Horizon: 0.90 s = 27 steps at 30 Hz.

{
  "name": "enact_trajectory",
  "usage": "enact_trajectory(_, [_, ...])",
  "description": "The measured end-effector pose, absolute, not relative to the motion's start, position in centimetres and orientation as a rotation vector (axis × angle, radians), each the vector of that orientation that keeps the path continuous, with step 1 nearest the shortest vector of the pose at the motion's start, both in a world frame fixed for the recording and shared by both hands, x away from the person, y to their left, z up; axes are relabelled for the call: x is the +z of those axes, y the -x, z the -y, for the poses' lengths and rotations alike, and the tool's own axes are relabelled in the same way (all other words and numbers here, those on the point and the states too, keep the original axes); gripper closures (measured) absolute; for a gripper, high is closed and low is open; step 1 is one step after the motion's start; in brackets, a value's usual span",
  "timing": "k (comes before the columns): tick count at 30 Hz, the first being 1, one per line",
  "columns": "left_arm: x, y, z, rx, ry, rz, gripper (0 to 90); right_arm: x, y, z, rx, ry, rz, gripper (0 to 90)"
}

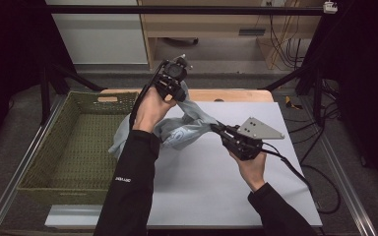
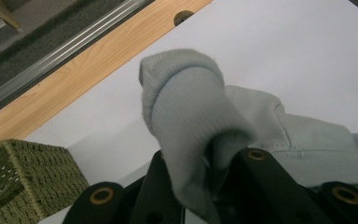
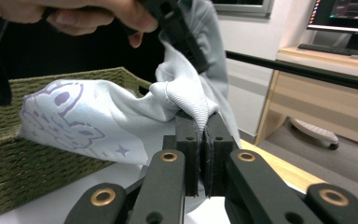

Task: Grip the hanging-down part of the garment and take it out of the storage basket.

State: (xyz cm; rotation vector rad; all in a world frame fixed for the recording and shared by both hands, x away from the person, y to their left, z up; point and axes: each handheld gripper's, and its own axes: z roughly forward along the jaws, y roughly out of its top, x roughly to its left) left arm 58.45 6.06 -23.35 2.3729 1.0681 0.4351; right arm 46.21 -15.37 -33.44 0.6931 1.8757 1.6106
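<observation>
From the high view, a pale grey garment (image 1: 187,125) hangs stretched between both tools, lifted off the white bench (image 1: 216,177) just right of the green woven basket (image 1: 74,142). The left hand-held gripper (image 1: 179,92) sits higher, beyond the basket's far right corner; the right hand-held gripper (image 1: 216,129) is lower, further right of the basket. The left gripper view adds that its jaws are clamped on a ribbed cuff (image 2: 182,107). The right gripper view shows its jaws pinched tight on another ribbed edge (image 3: 191,105), and a purple print (image 3: 60,116) on the cloth facing the basket.
</observation>
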Motion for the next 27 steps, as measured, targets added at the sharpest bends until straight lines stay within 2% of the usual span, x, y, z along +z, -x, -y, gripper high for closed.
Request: enact_trajectory(27, [-22.9, -57.8, -4.1, 0.401, -2.363, -1.006, 82.9, -30.0, -47.0, 18.4, 1.632, -0.749, -1.716, 87.5])
